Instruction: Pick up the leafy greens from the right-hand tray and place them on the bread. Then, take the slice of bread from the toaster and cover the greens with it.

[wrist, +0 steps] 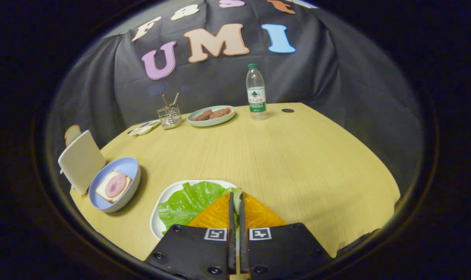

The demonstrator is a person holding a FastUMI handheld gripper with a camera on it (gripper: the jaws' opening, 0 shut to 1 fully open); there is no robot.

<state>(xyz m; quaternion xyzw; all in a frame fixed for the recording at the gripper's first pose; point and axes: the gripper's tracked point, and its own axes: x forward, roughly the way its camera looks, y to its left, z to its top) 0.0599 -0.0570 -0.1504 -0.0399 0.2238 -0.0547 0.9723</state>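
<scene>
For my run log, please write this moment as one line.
gripper: shut on leafy greens | greens: on white tray | bread in blue bowl: uncovered | toaster slice: untouched

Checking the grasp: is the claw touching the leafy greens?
Touching. Gripper view: the claw is nearly closed with the leafy greens' edge pinched between its fingers.

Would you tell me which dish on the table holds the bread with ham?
The blue bowl beside the toaster; the fingers pinch lettuce on the white plate.

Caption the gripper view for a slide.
Gripper nearly closed on leafy greens over white tray; blue bowl holds bread.
</scene>
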